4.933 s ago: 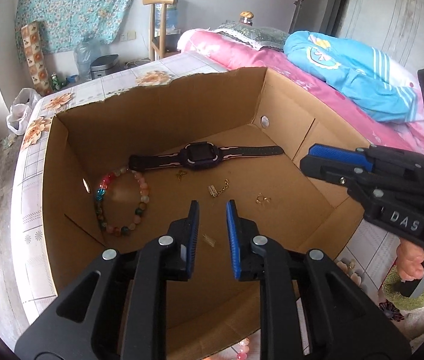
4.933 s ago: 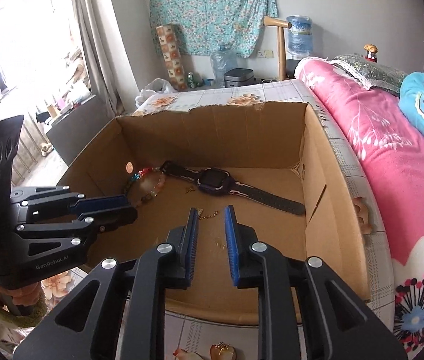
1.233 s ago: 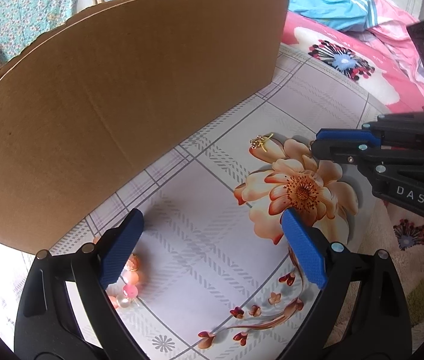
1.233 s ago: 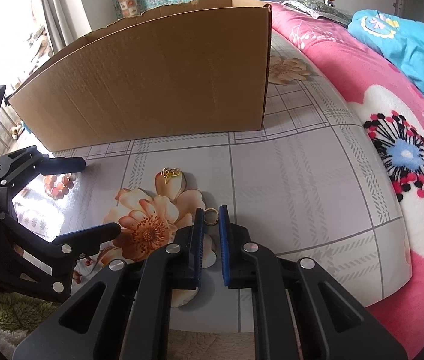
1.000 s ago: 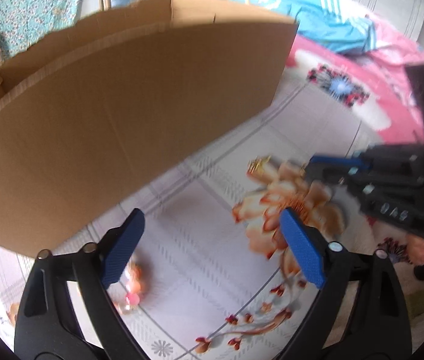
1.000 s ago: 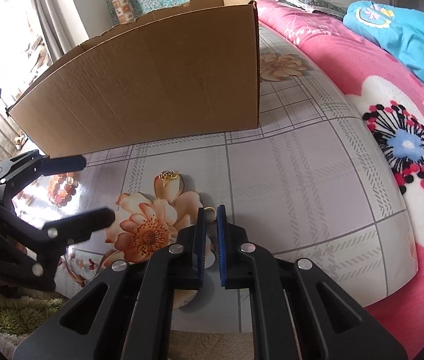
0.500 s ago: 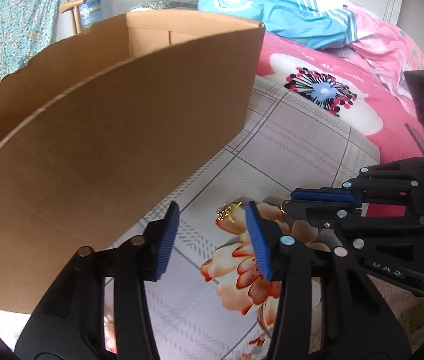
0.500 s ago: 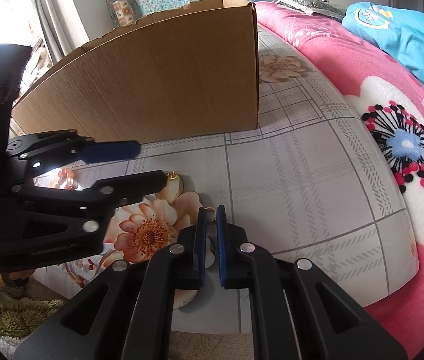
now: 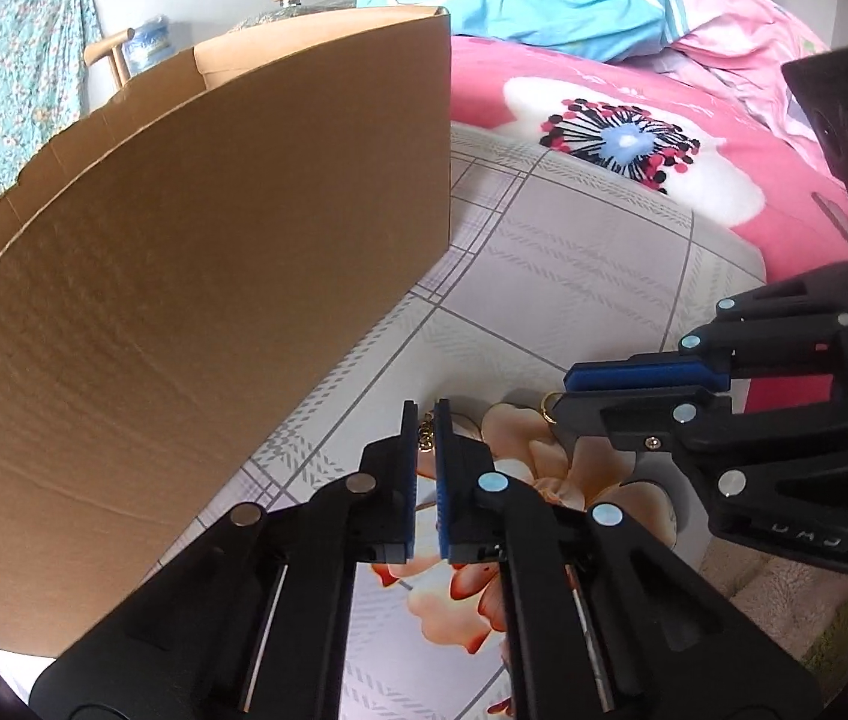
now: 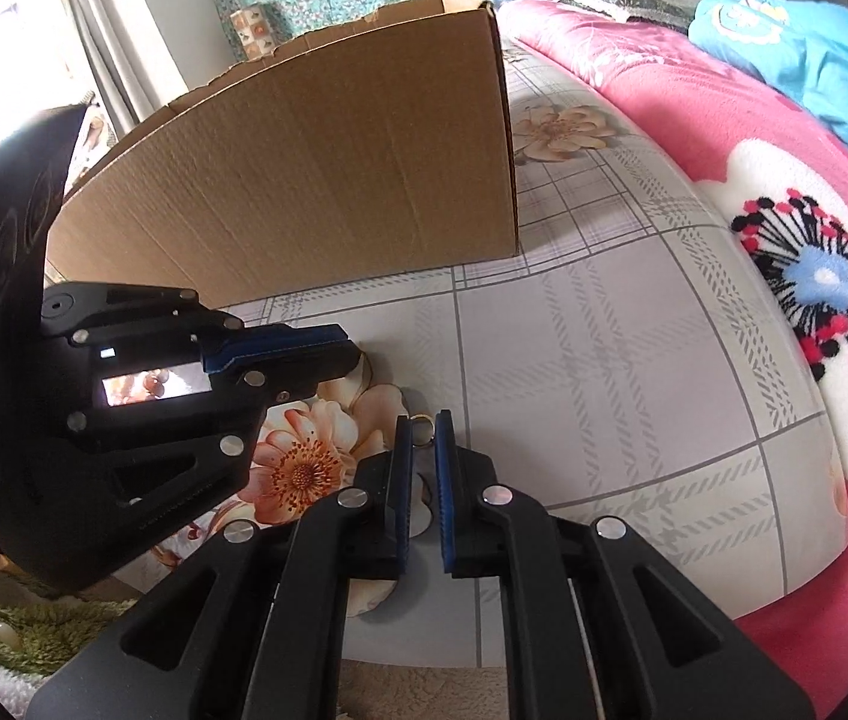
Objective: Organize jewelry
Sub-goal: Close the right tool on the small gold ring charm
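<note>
On the tiled floral surface [image 10: 604, 330], left gripper [image 9: 425, 414] pinches a small gold chain charm [image 9: 425, 433], right gripper [image 10: 424, 426] a thin gold ring [image 10: 422, 419]; either tiny piece could slip free when lifted.

Each handheld gripper was matte black plastic with two angular, ribbed arms ending in flat blue-padded fingers [image 9: 441, 468]. Round silver screw heads [image 9: 491, 482] studded the arms. At 3 o'clock of the left wrist view, the right gripper [image 9: 562, 390] bore faint raised lettering underneath.
</note>
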`<control>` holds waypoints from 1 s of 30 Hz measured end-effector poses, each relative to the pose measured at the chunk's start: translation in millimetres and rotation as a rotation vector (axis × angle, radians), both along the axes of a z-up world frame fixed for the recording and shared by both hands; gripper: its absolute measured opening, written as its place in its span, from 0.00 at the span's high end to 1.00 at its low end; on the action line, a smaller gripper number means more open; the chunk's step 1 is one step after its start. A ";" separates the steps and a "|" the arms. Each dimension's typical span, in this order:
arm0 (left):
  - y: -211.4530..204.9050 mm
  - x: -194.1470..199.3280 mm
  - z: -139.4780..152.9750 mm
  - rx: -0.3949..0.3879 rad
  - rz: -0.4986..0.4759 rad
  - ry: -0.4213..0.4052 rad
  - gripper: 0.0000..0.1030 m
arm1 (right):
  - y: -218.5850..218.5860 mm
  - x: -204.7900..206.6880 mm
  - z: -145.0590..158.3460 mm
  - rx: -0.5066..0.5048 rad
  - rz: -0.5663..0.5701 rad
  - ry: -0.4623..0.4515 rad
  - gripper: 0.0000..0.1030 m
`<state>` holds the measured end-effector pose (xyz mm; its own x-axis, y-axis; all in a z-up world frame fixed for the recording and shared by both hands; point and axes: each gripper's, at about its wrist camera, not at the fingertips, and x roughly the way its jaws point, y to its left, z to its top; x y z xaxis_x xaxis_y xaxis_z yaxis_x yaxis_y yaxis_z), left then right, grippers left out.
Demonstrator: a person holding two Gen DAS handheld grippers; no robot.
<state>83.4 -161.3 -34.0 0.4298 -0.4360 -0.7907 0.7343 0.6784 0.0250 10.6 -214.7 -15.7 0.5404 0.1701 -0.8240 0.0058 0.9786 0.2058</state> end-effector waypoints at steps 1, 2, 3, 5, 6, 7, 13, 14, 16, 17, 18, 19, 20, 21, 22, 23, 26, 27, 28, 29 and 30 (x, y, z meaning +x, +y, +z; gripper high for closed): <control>1.5 0.8 0.3 -0.008 0.004 0.006 0.96 | -1.4 0.0 0.0 0.014 -0.001 0.002 0.90; 2.9 1.5 0.3 -0.017 0.011 0.014 0.96 | -2.8 -0.4 0.1 0.032 -0.001 0.002 0.89; 4.6 2.2 0.3 -0.024 0.016 0.020 0.96 | -3.2 -1.0 0.9 0.043 0.001 -0.001 0.86; 7.4 3.7 -0.1 -0.039 0.029 0.034 0.97 | -1.7 -2.8 4.4 0.046 0.009 -0.018 0.79; 9.7 4.4 -0.2 -0.045 0.037 0.038 0.97 | -0.4 -3.4 6.1 0.041 0.013 -0.026 0.75; 11.7 5.1 -0.5 -0.049 0.043 0.042 0.97 | 1.4 -3.5 7.4 0.032 0.018 -0.033 0.74; 24.7 5.9 -0.6 -0.068 0.074 0.060 0.97 | 15.7 3.1 4.1 -0.074 0.048 -0.029 0.74; 26.2 5.6 -0.7 -0.070 0.078 0.062 0.97 | 15.2 5.9 3.9 -0.091 0.051 -0.029 0.74; 29.2 5.0 -1.1 -0.073 0.086 0.062 0.97 | 19.8 7.3 3.2 -0.137 0.059 -0.037 0.76; 30.2 4.9 -1.3 -0.073 0.088 0.062 0.97 | 21.6 7.6 3.4 -0.163 0.060 -0.039 0.79; 31.5 4.8 -1.2 -0.074 0.091 0.060 0.97 | 22.5 7.5 3.5 -0.180 0.061 -0.040 0.82; 32.8 4.7 -1.4 -0.075 0.095 0.060 0.97 | 21.7 6.8 4.3 -0.178 0.064 -0.040 0.86; 34.0 4.7 -1.4 -0.077 0.099 0.061 0.97 | 19.5 7.0 4.9 -0.167 0.062 -0.037 0.89; 35.2 4.8 -1.6 -0.080 0.102 0.062 0.97 | 17.2 7.3 5.4 -0.156 0.057 -0.035 0.89; 36.6 4.9 -1.6 -0.082 0.106 0.062 0.97 | 15.7 7.1 5.9 -0.150 0.056 -0.035 0.89; 37.1 5.1 -1.6 -0.084 0.109 0.062 0.97 | 15.1 6.7 6.3 -0.150 0.055 -0.037 0.89; 38.0 5.9 -1.2 -0.085 0.114 0.063 0.97 | 10.7 5.0 6.4 -0.129 0.045 -0.040 0.89; 38.4 6.0 -0.7 -0.086 0.115 0.062 0.98 | 9.9 5.2 6.4 -0.117 0.043 -0.040 0.91; 39.1 5.9 0.1 -0.088 0.115 0.061 1.00 | 8.5 5.4 6.9 -0.106 0.040 -0.041 0.91; 39.7 6.0 1.0 -0.089 0.117 0.060 1.00 | 6.4 5.5 7.5 -0.097 0.034 -0.042 0.91; 40.5 5.9 1.8 -0.090 0.119 0.057 1.00 | 5.6 5.0 8.0 -0.090 0.033 -0.041 0.97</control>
